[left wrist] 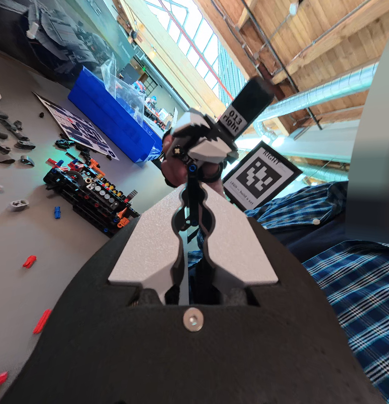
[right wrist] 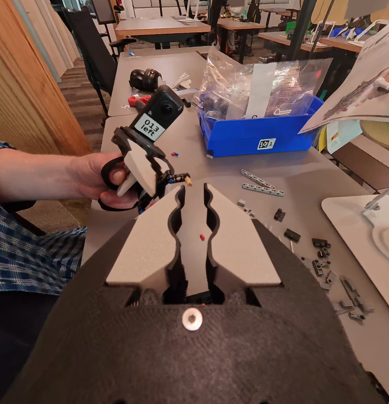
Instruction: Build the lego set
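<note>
My left gripper (left wrist: 192, 189) is shut on a black lego beam assembly (left wrist: 191, 196) with blue pins, held in the air above the table. The beam's far end carries a tan pin (left wrist: 177, 150) and reaches the right gripper (left wrist: 198, 140). In the right wrist view my right gripper (right wrist: 194, 188) is open and empty, with its fingertips right by the tan pin (right wrist: 189, 181) on the black assembly (right wrist: 175, 178). The left gripper (right wrist: 153, 190) holds that assembly at the left. A partly built black model (left wrist: 88, 190) lies on the grey table (left wrist: 47, 240).
A blue bin (right wrist: 254, 133) with plastic bags (right wrist: 254, 91) stands at the back. Two grey beams (right wrist: 261, 185), dark small parts (right wrist: 320, 255), a red pin (right wrist: 202, 236) and a white board (right wrist: 353, 229) lie on the table. A sticker sheet (left wrist: 79, 129) and red pins (left wrist: 29, 261) lie near the model. The tips of one gripper are about 4 cm away from the tips of the other.
</note>
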